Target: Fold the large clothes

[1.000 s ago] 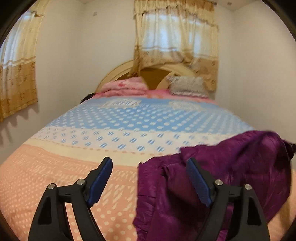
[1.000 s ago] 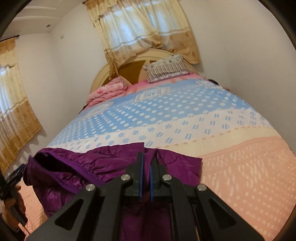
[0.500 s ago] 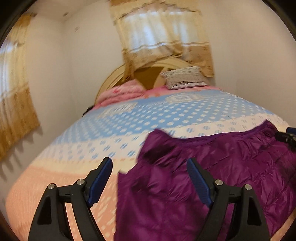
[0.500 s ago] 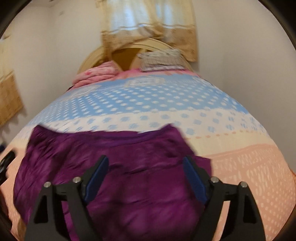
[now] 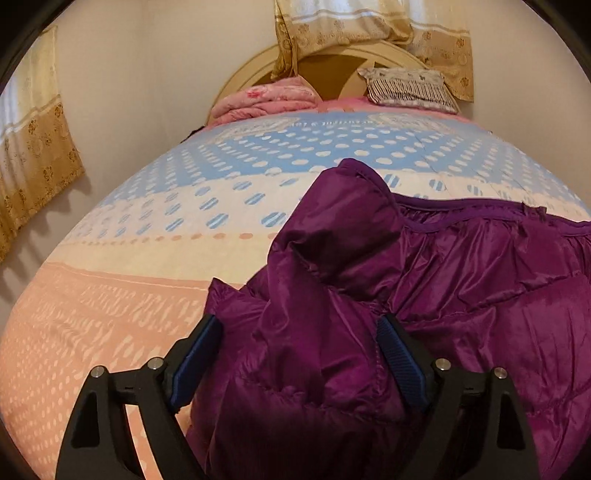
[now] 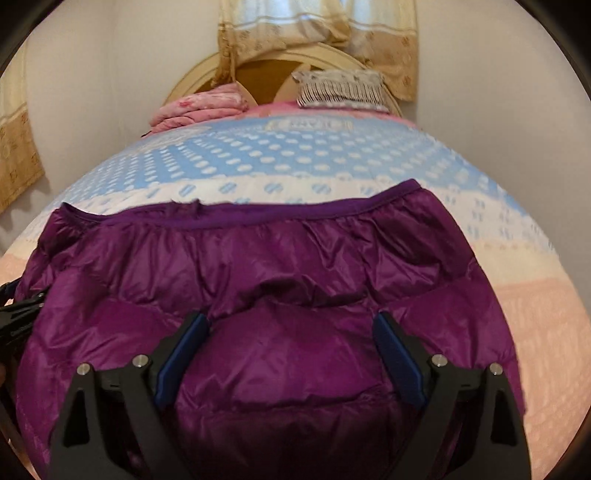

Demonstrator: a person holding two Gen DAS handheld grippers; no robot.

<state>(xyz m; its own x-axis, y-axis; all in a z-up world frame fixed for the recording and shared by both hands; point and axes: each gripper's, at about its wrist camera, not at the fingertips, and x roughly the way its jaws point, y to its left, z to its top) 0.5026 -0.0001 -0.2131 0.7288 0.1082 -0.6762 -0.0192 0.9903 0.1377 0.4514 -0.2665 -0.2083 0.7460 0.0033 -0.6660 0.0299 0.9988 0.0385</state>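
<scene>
1. While the purple quilted down jacket lies spread across the near end of the bed, both tools hang over it, tilted down toward the fabric
2. The left tool has its jaws spread wide and is opening further; a raised fold of the jacket bulges up between the blue pads, though whether the pads touch it cannot be told, and it is not clamped
3. The right tool stands released, jaws wide, with a puffy panel of the jacket below and between its pads, not pinched
4. In the right wrist view the jacket fills the lower half; its elastic hem runs straight across toward 12 o'clock, and the left tool shows at the jacket's edge at 9 o'clock
5. In the left wrist view the jacket spreads from 6 o'clock out to 3 o'clock, a sleeve-like hump rising near the centre
6. The bedspread is banded: peach nearest, cream in the middle, blue with white dots farther toward 12 o'clock
7. At the head of the bed a folded pink blanket sits at about 11 o'clock and a striped pillow at about 1 o'clock, both against the rounded wooden headboard
8. Beige patterned curtains hang over the headboard, and another curtain hangs on the wall at 9 o'clock
</scene>
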